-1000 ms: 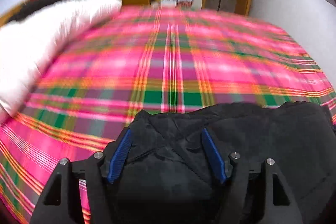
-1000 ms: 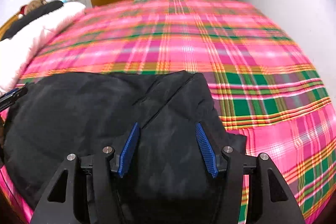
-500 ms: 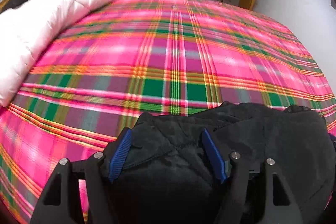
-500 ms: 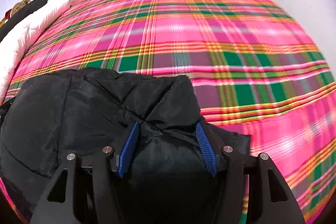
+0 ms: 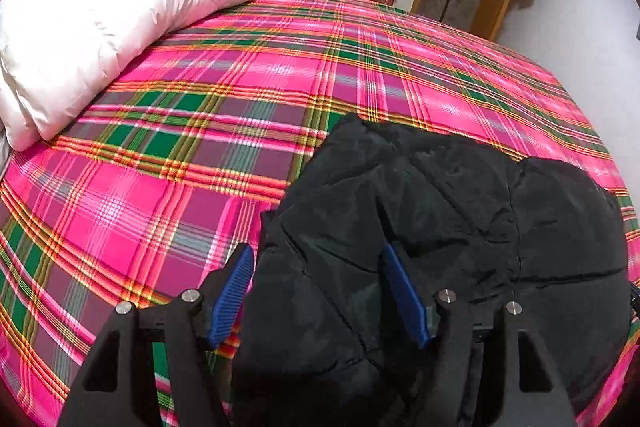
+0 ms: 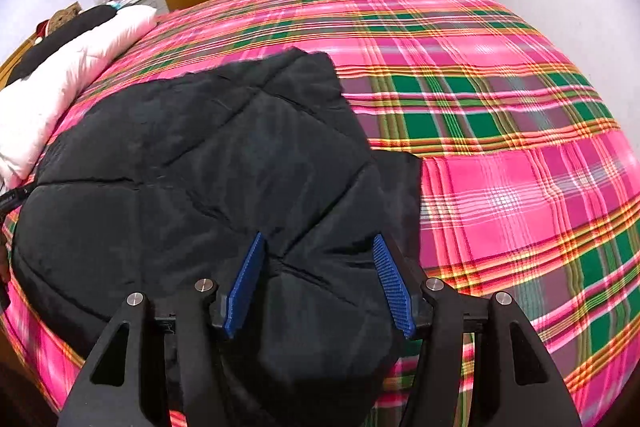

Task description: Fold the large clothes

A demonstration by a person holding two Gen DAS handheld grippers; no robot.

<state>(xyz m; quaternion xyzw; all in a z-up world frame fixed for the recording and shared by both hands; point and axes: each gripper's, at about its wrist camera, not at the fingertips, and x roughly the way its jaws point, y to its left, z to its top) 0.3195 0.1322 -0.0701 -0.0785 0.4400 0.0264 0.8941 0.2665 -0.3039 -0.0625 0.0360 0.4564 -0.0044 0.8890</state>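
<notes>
The black jacket (image 5: 460,219) lies on the bed (image 5: 224,131), on its pink plaid cover, at the near edge. The left gripper (image 5: 320,275) has its jaws spread wide, with a thick bunch of jacket lying between them; whether they press it I cannot tell. The right gripper (image 6: 318,267) likewise has its jaws apart, padded cloth filling the gap between the blue pads (image 6: 246,283). From the right jaws the jacket (image 6: 192,163) spreads ahead and to the left. A white duvet (image 5: 100,27) lies far ahead-left of the left jaws.
</notes>
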